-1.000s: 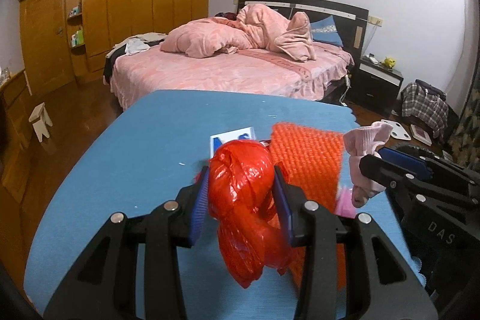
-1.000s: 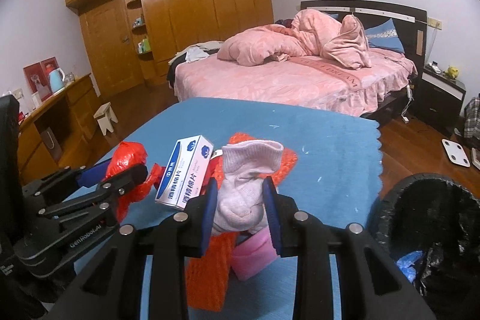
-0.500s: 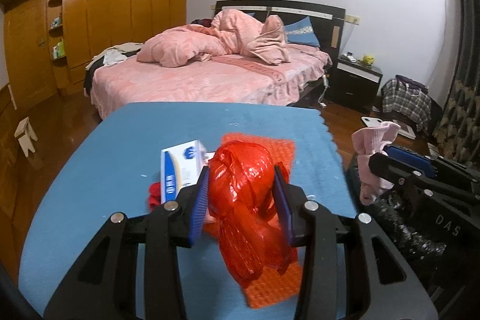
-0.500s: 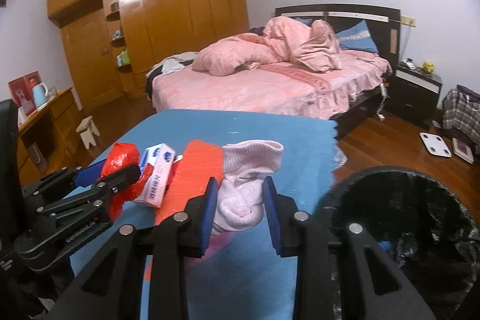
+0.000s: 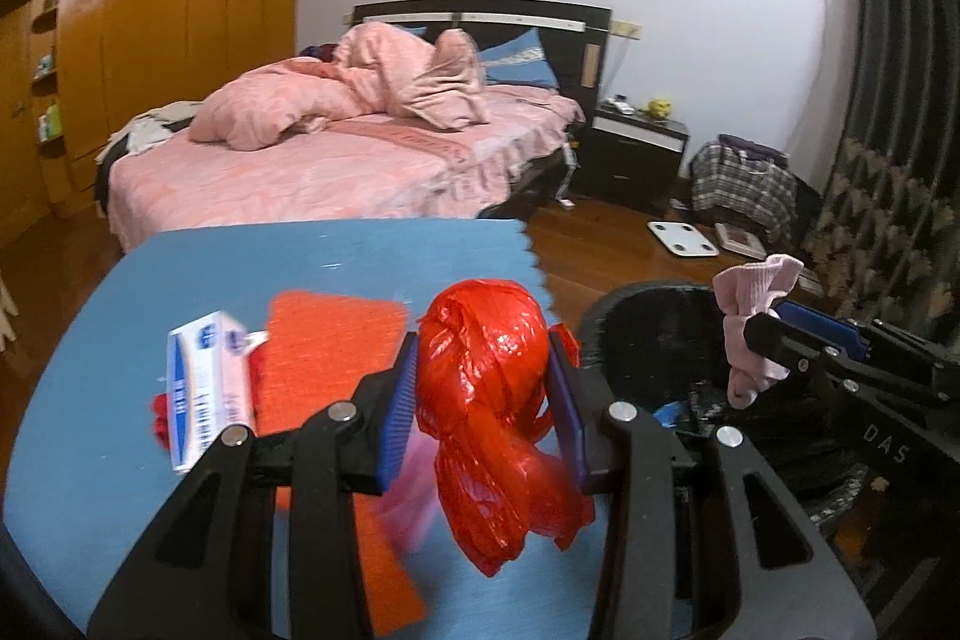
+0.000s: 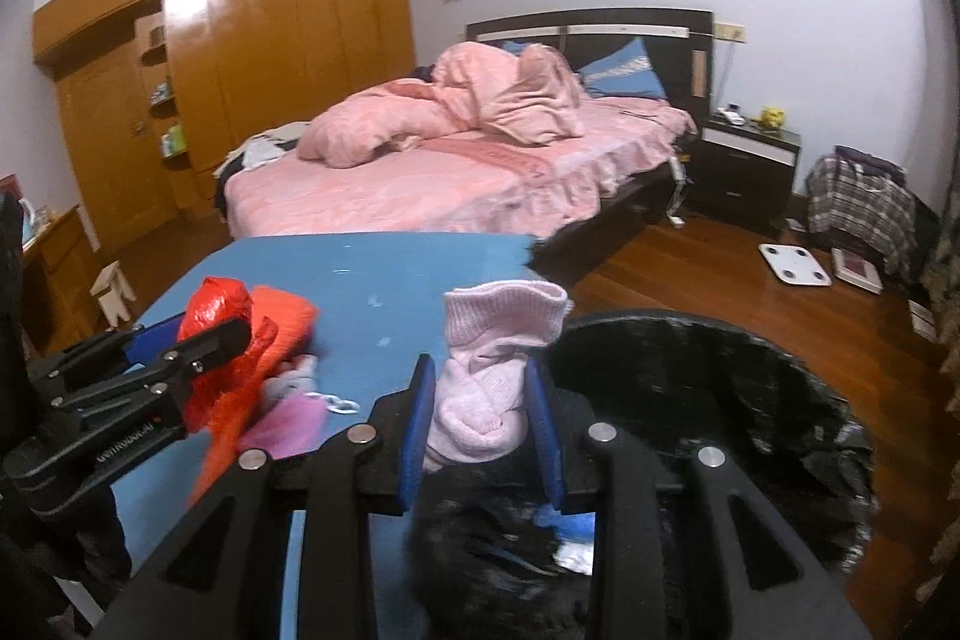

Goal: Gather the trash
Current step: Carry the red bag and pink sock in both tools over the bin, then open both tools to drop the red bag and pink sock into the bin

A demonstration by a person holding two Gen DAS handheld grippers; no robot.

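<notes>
1. Bedroom setup: blue table (image 5: 180, 292) in front of me, a bed (image 6: 420, 184) with a heap of pink bedding behind it, wooden wardrobe (image 6: 252, 58) on the left wall, dark nightstand (image 6: 750, 160) and a white scale (image 6: 795, 265) on the wood floor to the right.
2. My left gripper (image 5: 483, 400) points forward over the near right part of the table, blue pads clamped on a crumpled red plastic bag (image 5: 492, 400). The bag bulges up above the pads and hangs down below them.
3. My right gripper (image 6: 483, 412) is level, right at the rim of the black-lined trash bin (image 6: 720, 400), pads squeezed on a pink sock (image 6: 492, 370). The sock's cuff sticks up above the pads. From the left camera the sock hangs over the bin opening.
4. Left on the table: an orange mesh mat (image 5: 324, 346), a white-and-blue box (image 5: 207, 388) standing on it at its left edge, something small and red just left of the box, and a blurry pink thing near the mat, can't tell what.
5. Writing: the right gripper's side reads "DAS" in the left view. The left gripper's side has white lettering too blurred to read for sure. The box has blue print, unreadable.
6. The bin has some blue scraps at the bottom.
</notes>
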